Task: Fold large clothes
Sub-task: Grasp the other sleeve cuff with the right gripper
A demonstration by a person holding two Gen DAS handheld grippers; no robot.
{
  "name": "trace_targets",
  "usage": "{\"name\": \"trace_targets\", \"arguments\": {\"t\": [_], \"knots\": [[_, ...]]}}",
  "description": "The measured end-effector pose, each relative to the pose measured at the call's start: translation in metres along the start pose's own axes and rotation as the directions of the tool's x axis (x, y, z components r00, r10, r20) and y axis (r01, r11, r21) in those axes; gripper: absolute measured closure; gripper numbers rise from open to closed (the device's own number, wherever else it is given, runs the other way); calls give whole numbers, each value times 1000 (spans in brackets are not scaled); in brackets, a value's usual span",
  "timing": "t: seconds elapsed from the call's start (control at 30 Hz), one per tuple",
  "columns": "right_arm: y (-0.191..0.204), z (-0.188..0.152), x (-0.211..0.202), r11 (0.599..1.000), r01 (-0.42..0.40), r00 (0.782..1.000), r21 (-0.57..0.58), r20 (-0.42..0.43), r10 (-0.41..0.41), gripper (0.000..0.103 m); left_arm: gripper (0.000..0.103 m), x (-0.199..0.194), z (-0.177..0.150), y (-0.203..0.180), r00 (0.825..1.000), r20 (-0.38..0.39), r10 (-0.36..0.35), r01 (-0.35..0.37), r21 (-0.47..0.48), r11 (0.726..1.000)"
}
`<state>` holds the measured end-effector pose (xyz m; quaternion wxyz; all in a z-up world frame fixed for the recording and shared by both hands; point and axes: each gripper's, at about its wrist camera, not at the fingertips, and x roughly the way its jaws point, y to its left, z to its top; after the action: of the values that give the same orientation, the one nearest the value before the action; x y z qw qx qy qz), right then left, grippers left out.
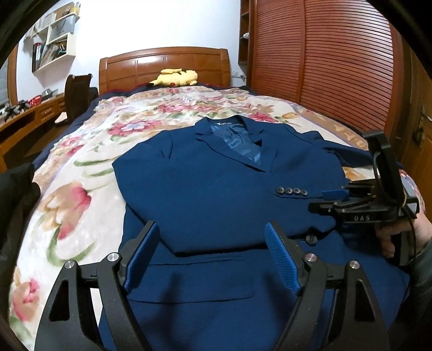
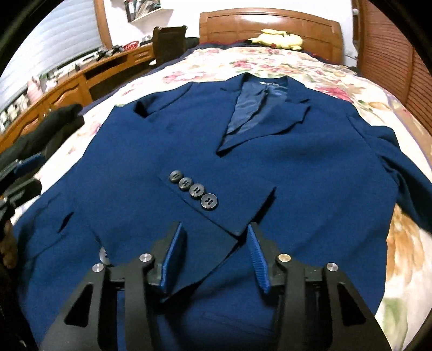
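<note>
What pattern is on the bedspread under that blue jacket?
The bedspread is cream with red and pink flowers and green leaves. The left wrist view shows it best.

matt blue cloth jacket (image 2: 151,151) (glossy lining (image 2: 247,108)) before a polished wooden headboard (image 1: 164,67).

A bed (image 1: 81,167) with a floral cover fills the middle of the room, its wooden headboard (image 1: 164,66) at the far end against a white wall (image 1: 151,24). A yellow plush toy (image 1: 175,77) lies just before the headboard. On the right stands a tall wooden wardrobe (image 1: 318,59) with slatted doors. On the left, a long wooden desk (image 2: 81,78) runs along the wall, a dark chair (image 1: 77,94) near its far end. White wall shelves (image 1: 54,40) hold books above it. A slatted window blind (image 2: 54,43) glows pale at far left.
</note>
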<state>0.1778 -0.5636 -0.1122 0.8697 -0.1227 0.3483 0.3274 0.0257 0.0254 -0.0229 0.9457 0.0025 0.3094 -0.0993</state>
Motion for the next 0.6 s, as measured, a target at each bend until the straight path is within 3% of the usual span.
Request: {"name": "trace_targets", "arguments": {"t": [0.07, 0.13, 0.37, 0.6], "knots": [[1, 1, 3, 1000, 7, 1000, -1, -6, -7, 62, 22, 0, 0, 2, 1000, 1, -2, 2, -9, 1000], [-1, 1, 1, 1000, 24, 1000, 19, 0, -24, 85, 22, -1, 1, 3, 1000, 4, 3, -3, -9, 1000], [7, -2, -20, 999, 32, 995, 26, 98, -34, 93, 22, -2, -1, 12, 1000, 9, 24, -23, -21, 1000], [15, -10, -64, 998, 47, 967, 38, 247, -54, 93, 22, 1, -2, 21, 1000, 2, 27, -27, -43, 999]]}}
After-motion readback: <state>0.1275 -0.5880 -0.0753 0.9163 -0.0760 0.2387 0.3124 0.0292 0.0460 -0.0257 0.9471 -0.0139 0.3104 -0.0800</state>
